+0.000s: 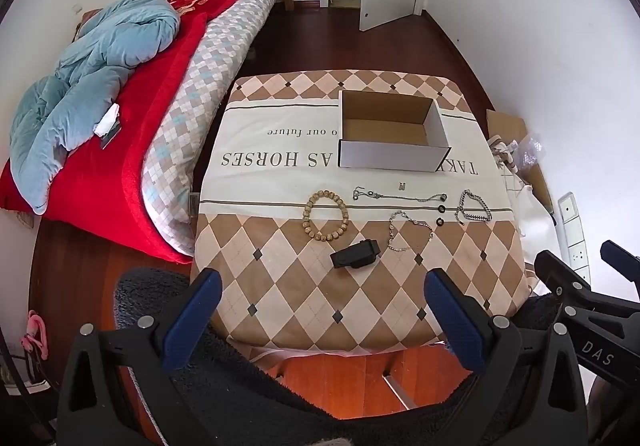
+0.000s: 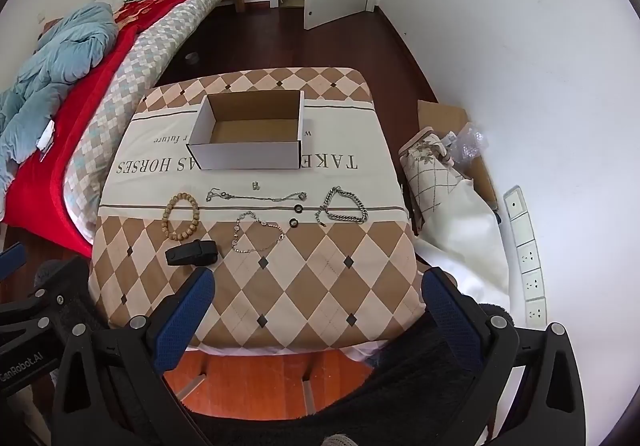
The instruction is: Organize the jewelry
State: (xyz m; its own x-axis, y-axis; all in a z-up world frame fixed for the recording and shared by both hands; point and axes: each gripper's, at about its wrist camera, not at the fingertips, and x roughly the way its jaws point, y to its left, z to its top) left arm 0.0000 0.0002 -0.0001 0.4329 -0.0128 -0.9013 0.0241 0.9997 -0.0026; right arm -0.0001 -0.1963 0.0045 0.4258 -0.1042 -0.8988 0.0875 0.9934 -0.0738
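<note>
Left gripper (image 1: 322, 320), bottom centre of left wrist view: blue pads spread wide, nothing between, hovering above near edge of checked cloth (image 1: 304, 310). Right gripper's black frame poking in at lower right edge. Cardboard box (image 1: 390, 162) upper centre-right on the cloth, open, nothing inside. Jewelry in a loose row below the box: wooden bead bracelet (image 1: 327, 215) at centre-left, thin silver chain (image 1: 394, 196) stretched sideways at centre, tiny clasp-like piece (image 1: 401, 186) just above it, two black rings (image 1: 441, 215) to its right, heavy silver link bracelet (image 1: 473, 206) at far right, fine looped chain (image 1: 410, 230) below centre. Black clip-like object (image 1: 355, 259) lowest, nearest the pads. Bed with blue quilt (image 1: 100, 66) at upper left.

Right gripper (image 2: 318, 312), bottom centre of right wrist view: pads wide apart, holding nothing. Box (image 2: 248, 140) upper centre. Bead bracelet (image 2: 181, 216) at left, thin chain (image 2: 256, 196) at centre, black rings (image 2: 296, 215) beside it, link bracelet (image 2: 344, 206) centre-right, looped chain (image 2: 258, 234) below, black object (image 2: 192, 252) lower left, just above left pad.
</note>
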